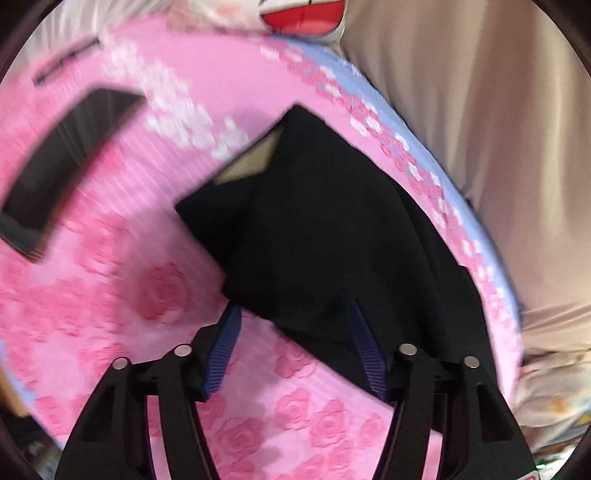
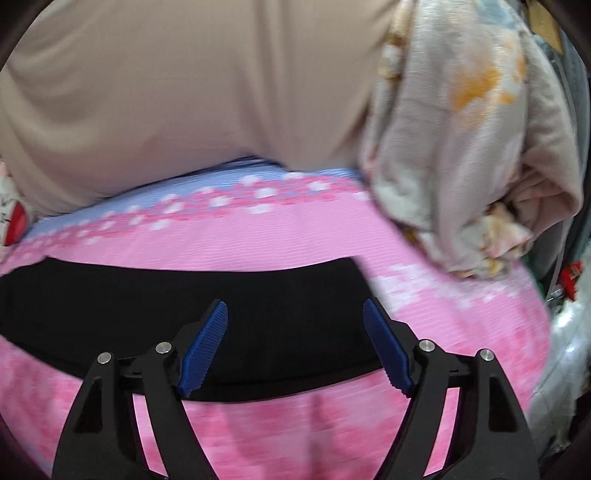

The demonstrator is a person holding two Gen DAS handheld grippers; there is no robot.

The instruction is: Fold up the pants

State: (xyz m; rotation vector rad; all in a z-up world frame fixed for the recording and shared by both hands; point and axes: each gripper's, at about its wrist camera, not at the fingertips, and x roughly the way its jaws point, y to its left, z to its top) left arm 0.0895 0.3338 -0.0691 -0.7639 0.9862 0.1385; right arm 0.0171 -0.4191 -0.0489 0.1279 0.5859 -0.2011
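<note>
Pants (image 1: pixel 325 236), black and already folded into a thick pad, lie on the pink rose-print sheet (image 1: pixel 110 295), near its pale blue edge. In my left view they run diagonally, one corner turned back to show a tan patch of lining. My left gripper (image 1: pixel 291 314) hangs over their near edge with its jaws apart; the right blue pad (image 1: pixel 365 350) is over the cloth, the left one over bare sheet, and I see nothing pinched between them. My right gripper (image 2: pixel 295 317) is over the same dark band from the other side, jaws spread wide, both pads above the fabric and holding nothing.

Around the work I have a dark flat case (image 1: pixel 66 166) lying on the sheet well to the left of the pants, clear of them. A beige curtain (image 2: pixel 184 92) hangs just behind the bed's edge. A bunched floral blanket (image 2: pixel 461 147) sits on the sheet's corner to the right, near the pants' end but not touching. A cartoon-print cushion (image 1: pixel 303 18) shows at the far end. Both views are blurred.
</note>
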